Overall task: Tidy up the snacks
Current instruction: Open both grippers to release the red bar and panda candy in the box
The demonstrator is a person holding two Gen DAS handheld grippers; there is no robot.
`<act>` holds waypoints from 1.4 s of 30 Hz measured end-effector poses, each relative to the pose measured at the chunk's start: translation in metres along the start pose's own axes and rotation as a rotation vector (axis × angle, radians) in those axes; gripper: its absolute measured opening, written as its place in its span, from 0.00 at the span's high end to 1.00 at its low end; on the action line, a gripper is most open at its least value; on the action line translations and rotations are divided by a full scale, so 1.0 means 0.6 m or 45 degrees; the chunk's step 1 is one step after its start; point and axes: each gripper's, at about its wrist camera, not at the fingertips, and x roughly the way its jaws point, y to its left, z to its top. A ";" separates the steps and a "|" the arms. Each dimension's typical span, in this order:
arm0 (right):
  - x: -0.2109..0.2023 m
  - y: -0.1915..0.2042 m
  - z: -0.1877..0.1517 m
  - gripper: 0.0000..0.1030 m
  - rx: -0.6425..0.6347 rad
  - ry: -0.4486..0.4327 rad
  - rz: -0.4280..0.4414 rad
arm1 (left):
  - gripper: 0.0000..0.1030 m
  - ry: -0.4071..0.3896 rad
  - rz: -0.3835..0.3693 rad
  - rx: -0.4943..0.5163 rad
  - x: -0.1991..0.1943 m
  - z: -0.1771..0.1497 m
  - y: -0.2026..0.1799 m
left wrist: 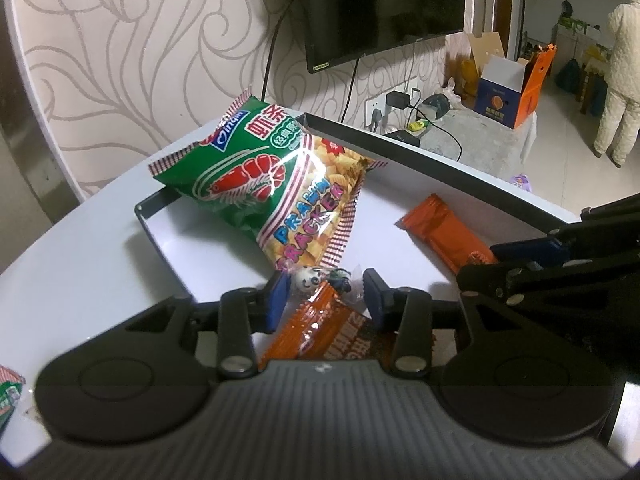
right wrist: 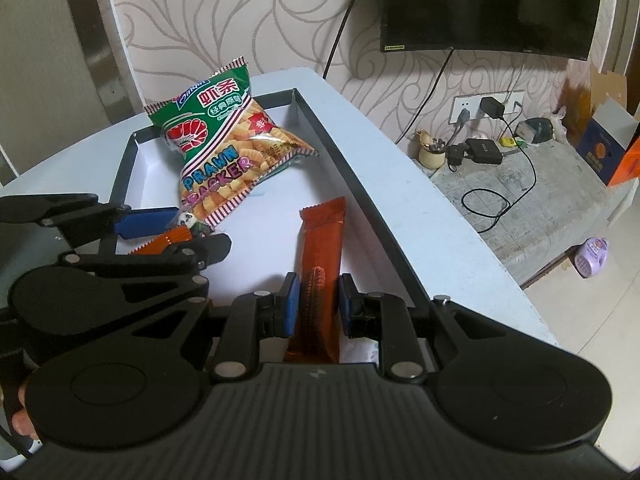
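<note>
A green prawn cracker bag (left wrist: 264, 172) leans in the far corner of a dark-rimmed white tray (left wrist: 440, 156); it also shows in the right wrist view (right wrist: 224, 152). My left gripper (left wrist: 326, 296) is open over the tray's near part, its blue pads either side of an orange snack bar (left wrist: 320, 332) and a small panda-print candy (left wrist: 310, 278). My right gripper (right wrist: 318, 302) stands with its pads close on both sides of a second orange bar (right wrist: 322, 248) lying in the tray (right wrist: 360, 184). The left gripper shows at the left of the right wrist view (right wrist: 188, 232).
The tray sits on a round white table (left wrist: 80, 256). Another green packet (left wrist: 8, 396) lies at the table's near left edge. A wall-mounted TV (right wrist: 488, 4), a socket with chargers (right wrist: 486, 108) and boxes (left wrist: 508, 92) stand beyond. A person (left wrist: 620, 80) stands far right.
</note>
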 end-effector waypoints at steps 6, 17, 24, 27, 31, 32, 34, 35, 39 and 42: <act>-0.003 0.005 -0.002 0.75 -0.006 0.005 0.005 | 0.55 0.003 0.000 0.004 0.002 0.000 0.001; -0.007 0.002 -0.004 0.75 0.000 0.012 -0.002 | 0.55 0.017 -0.006 0.009 0.000 0.003 -0.002; -0.012 0.006 -0.004 0.74 0.008 0.013 -0.004 | 0.55 0.029 -0.002 0.012 -0.004 0.003 -0.007; -0.016 0.006 -0.006 0.73 0.009 0.011 -0.004 | 0.54 0.037 0.009 0.014 -0.006 0.003 -0.010; -0.026 0.007 -0.010 0.69 0.013 0.003 -0.002 | 0.54 0.042 0.021 0.013 -0.011 0.003 -0.012; -0.028 0.007 -0.011 0.68 0.013 0.003 0.000 | 0.54 0.043 0.025 0.015 -0.013 0.003 -0.013; -0.030 0.009 -0.014 0.65 0.011 0.007 0.003 | 0.53 0.045 0.032 0.017 -0.016 0.002 -0.014; -0.032 0.011 -0.017 0.65 0.006 0.007 0.000 | 0.53 0.045 0.035 0.017 -0.017 0.001 -0.015; -0.040 0.013 -0.023 0.65 -0.001 0.004 0.000 | 0.53 0.049 0.040 0.016 -0.023 0.000 -0.018; -0.050 0.011 -0.028 0.65 0.007 -0.003 0.011 | 0.53 0.041 0.048 0.020 -0.029 0.000 -0.023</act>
